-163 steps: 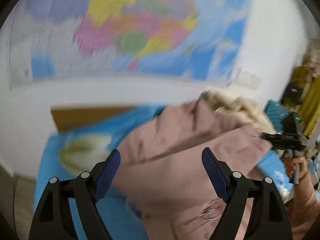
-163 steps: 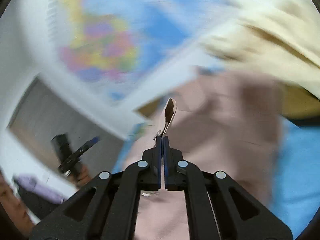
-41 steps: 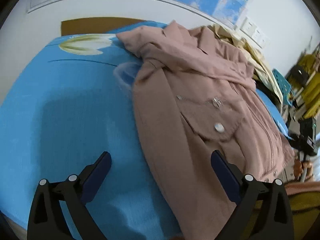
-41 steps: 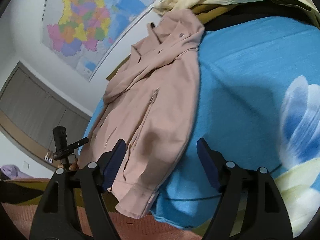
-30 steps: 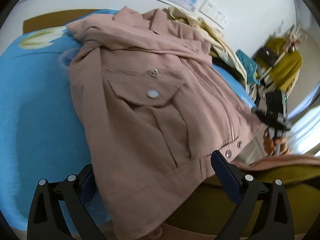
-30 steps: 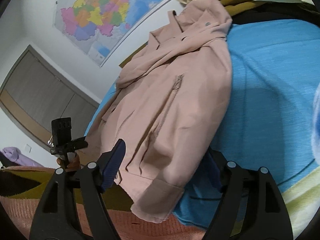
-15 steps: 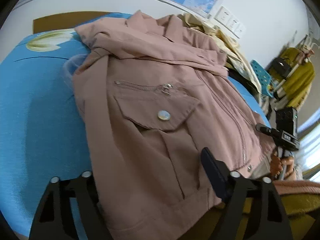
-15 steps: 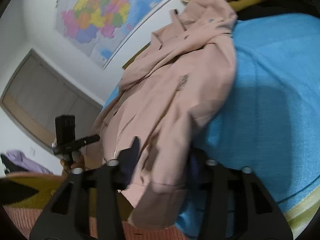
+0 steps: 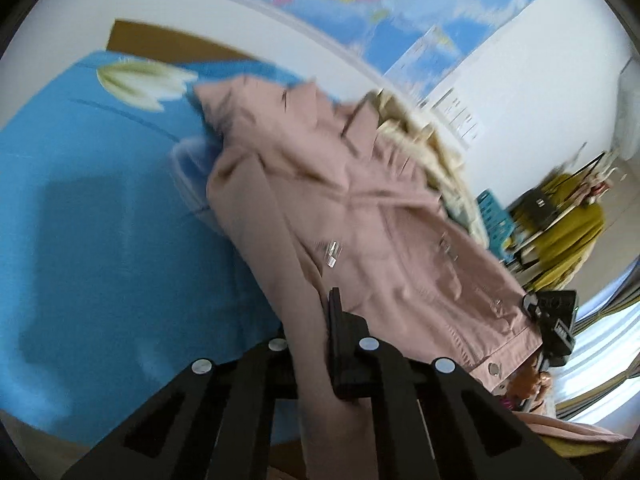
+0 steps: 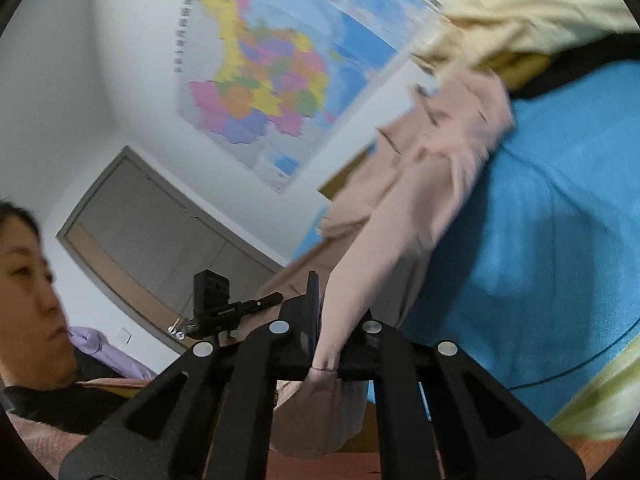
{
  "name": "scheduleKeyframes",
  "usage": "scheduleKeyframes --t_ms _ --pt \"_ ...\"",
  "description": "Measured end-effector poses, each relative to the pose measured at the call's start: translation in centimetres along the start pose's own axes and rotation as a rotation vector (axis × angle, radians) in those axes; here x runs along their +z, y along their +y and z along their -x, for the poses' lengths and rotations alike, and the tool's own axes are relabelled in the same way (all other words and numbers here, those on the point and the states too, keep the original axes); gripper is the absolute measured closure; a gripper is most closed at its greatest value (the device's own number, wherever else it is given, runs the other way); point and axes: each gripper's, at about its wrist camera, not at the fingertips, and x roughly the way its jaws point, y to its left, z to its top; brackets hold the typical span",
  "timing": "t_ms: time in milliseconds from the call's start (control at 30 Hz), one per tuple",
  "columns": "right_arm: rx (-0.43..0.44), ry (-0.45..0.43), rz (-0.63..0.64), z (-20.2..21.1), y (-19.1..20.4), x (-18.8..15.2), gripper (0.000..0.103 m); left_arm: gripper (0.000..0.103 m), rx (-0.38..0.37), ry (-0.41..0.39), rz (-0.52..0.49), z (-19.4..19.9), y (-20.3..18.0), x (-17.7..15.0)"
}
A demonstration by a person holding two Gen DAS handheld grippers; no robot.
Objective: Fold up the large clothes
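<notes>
A pink jacket [image 9: 360, 208] lies front up on the blue bed cover [image 9: 100, 220], collar at the far end. My left gripper [image 9: 310, 320] is shut on the jacket's near left hem and side, with cloth bunched between the jaws. In the right wrist view the jacket [image 10: 420, 184] stretches away from me. My right gripper [image 10: 332, 320] is shut on its near right sleeve or hem, with cloth hanging below the jaws. The right gripper also shows in the left wrist view [image 9: 554, 320], and the left gripper shows in the right wrist view [image 10: 228, 312].
A pile of cream and yellow clothes [image 10: 520, 12] lies at the bed's far end by the wall. A map [image 10: 272, 80] hangs on the wall. A blue basket [image 9: 494, 220] and yellow clothes [image 9: 560, 216] stand to the right. The person's face [image 10: 24, 288] is at left.
Both grippers have closed on the jacket's near edge, having been open around it half a second ago. The jacket is now pulled taut and lifted toward me, with motion blur.
</notes>
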Motion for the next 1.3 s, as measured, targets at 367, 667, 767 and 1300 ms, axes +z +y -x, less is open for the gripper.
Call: scheduleKeyframes --t_ms 367,667,767,1300 --pt "-0.052 0.172 -0.111 -1.7 -1.7 -3.5 0.094 0.1 -0.065 0.023 0.04 1.3 0.4 -1.2" --pt "0.004 0.179 -0.14 -1.9 -1.7 -4.4 0.093 0.1 -0.095 0.03 0.041 0.9 0.5 -1.0" --pt "0.037 0.118 -0.091 -1.4 -0.5 -2.2 0.094 0.1 -0.11 0.019 0.03 0.8 0.1 0.2" --pt "-0.004 -0.066 -0.164 -6.0 -5.0 17.2 0.093 0.099 -0.06 -0.123 0.02 -0.5 -0.8 19.0"
